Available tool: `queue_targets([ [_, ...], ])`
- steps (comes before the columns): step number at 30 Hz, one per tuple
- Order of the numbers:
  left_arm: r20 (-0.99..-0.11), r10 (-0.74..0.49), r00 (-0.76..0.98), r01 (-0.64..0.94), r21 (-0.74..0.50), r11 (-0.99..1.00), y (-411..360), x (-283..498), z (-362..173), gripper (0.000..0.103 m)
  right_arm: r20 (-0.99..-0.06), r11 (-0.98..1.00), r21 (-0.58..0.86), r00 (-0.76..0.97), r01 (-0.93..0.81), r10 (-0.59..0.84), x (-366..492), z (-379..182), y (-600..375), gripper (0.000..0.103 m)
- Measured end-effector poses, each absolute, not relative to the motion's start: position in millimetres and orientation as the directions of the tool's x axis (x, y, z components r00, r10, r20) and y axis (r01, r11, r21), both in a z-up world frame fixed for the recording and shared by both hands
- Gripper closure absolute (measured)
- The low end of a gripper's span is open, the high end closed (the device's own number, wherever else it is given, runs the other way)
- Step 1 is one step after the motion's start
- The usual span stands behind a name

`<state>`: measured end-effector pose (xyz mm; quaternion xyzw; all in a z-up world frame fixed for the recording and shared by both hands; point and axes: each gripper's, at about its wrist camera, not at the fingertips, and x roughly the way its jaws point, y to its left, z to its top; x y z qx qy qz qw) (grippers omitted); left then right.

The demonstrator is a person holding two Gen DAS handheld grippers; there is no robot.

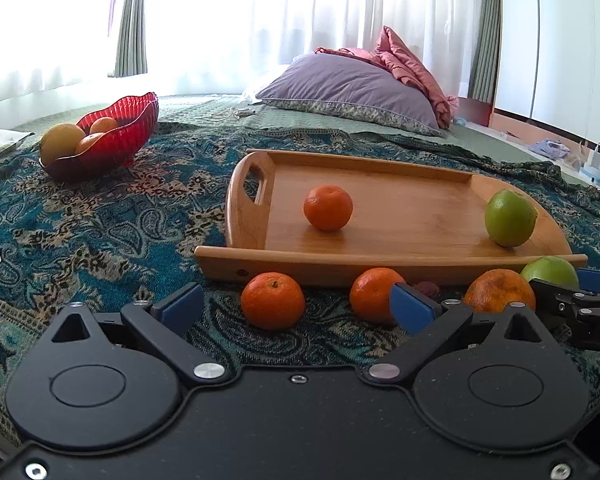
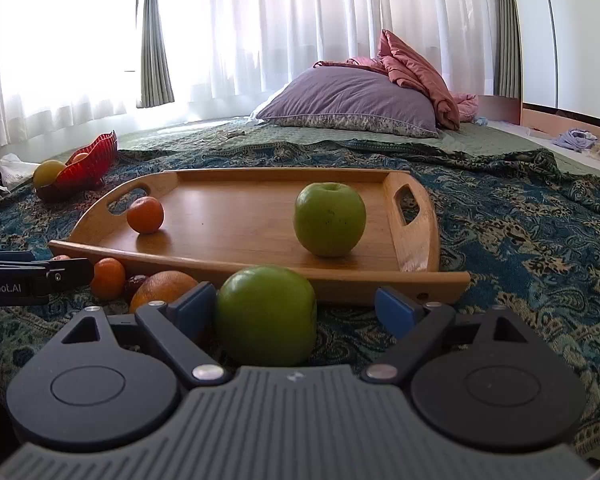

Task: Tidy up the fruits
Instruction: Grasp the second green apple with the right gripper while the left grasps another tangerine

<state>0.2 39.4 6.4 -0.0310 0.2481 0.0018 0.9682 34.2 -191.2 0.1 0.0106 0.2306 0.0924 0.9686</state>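
While we are holding both tools low over the bed, the lines below tell what we are seeing.

Left gripper (image 1: 298,308): we are keeping its blue pads spread wide, with nothing between them; one tangerine (image 1: 272,300) is sitting on the bedspread in the gap ahead, touching neither pad.

Second tangerine (image 1: 374,294): it is lying just behind the right-hand pad, against the near wall of the tray.

Large orange (image 1: 500,290): it is resting further right on the bedspread, beside the near green apple.

Right gripper (image 2: 294,306): we are holding it wide as well; the near green apple (image 2: 266,314) is sitting between its pads, close against the left pad and apart from the right one, on the bedspread.

Wooden tray (image 2: 236,266): it is lying on the bedspread just beyond the loose fruit, handles at its left and right ends.

On the tray: a tangerine (image 2: 145,215) is sitting toward the left end and a green apple (image 2: 329,219) toward the right, well apart.

Red bowl (image 1: 112,136): it is standing far left on the bed, holding three orange and yellowish fruits.

Bedspread (image 1: 112,232): it is showing a blue-green paisley pattern.

Far end: a purple pillow (image 2: 352,100) is lying with a pink quilt (image 2: 416,68) bunched behind it, before white curtains.

Small dark fruit (image 2: 137,283): it is lying between the second tangerine and the large orange; we cannot tell what kind.
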Motion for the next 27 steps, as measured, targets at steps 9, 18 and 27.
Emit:
queue_targets([
  [9, -0.484, 0.014, 0.875, -0.037, -0.038, 0.999, 44.2, -4.1, 0.2, 0.004, -0.484, 0.985, 0.070, 0.858, -0.158, 0.172, 27.4, -14.2, -193.0, 0.008],
  [18, -0.488, 0.023, 0.873, -0.043, -0.030, 0.999, 43.9, -3.2, -2.8, 0.021, -0.483, 0.985, 0.001, 0.863, -0.171, 0.150, 25.2, -16.4, -185.7, 0.008],
  [27, -0.476, 0.043, 0.878, -0.048, 0.002, 0.999, 43.0, -2.7, -2.2, 0.047, -0.470, 0.986, -0.008, 0.871, -0.166, 0.143, 23.2, -15.4, -184.9, 0.009],
])
